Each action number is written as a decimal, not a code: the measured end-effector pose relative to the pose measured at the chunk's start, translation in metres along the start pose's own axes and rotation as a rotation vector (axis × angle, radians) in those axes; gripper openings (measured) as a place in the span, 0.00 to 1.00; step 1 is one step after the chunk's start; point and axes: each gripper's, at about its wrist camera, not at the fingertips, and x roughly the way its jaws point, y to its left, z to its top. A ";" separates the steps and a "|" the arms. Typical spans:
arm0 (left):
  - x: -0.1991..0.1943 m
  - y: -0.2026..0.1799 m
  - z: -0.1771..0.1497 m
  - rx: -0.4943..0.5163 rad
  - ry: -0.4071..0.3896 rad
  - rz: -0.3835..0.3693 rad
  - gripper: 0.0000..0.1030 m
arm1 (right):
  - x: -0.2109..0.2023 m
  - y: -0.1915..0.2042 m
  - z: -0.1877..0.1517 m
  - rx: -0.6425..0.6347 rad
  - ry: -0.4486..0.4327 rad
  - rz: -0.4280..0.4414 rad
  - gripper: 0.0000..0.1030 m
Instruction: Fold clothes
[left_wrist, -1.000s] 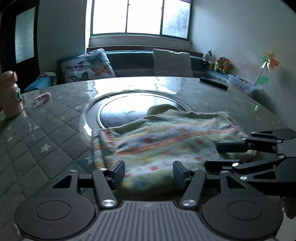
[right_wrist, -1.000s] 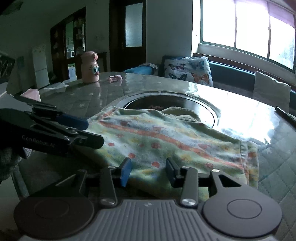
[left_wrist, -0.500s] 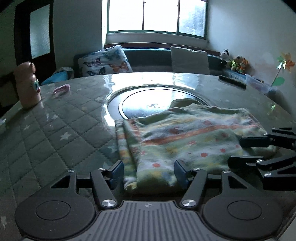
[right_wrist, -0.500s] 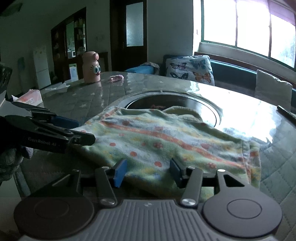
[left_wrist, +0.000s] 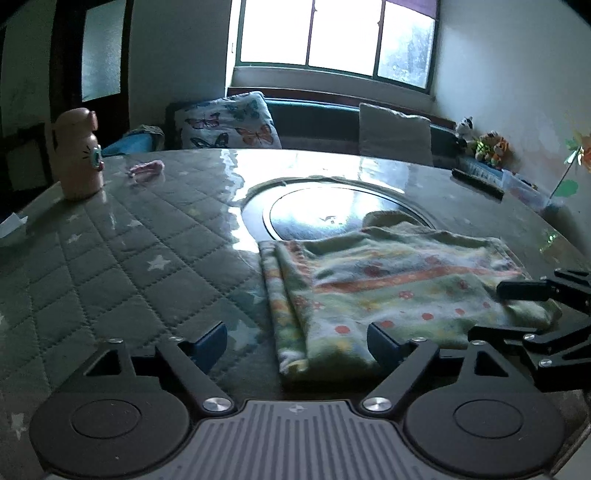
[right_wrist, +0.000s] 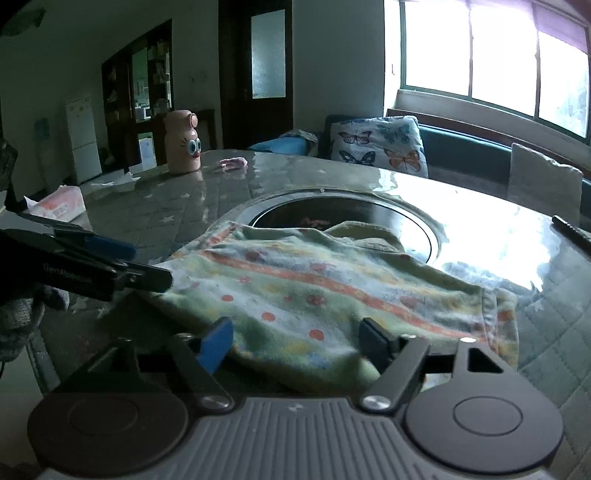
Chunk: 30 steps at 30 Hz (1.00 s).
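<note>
Left wrist view: pink bottle (left_wrist: 78, 155) and remote (left_wrist: 476, 182) sit well clear on tabletop (left_wrist: 110, 258). Folded garment (left_wrist: 388, 291) lies flat at near edge, long axis left-right. Left gripper (left_wrist: 297, 341) and right gripper (right_wrist: 297, 341) both spread wide, gripping nothing.

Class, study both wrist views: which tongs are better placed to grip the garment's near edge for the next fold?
Right, probably. The right tongs are open with the garment edge between their fingers. The left tongs, also open, sit off its left corner, mostly over the quilted table cover.
</note>
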 end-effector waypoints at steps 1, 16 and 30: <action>-0.001 0.001 0.000 -0.005 -0.002 0.002 0.90 | 0.001 0.000 0.000 -0.001 0.002 -0.001 0.75; 0.000 0.026 0.015 -0.085 -0.015 0.043 1.00 | 0.007 0.030 0.016 -0.113 0.017 0.073 0.81; 0.015 0.065 0.033 -0.271 0.049 0.009 0.81 | 0.038 0.104 0.032 -0.415 0.040 0.207 0.54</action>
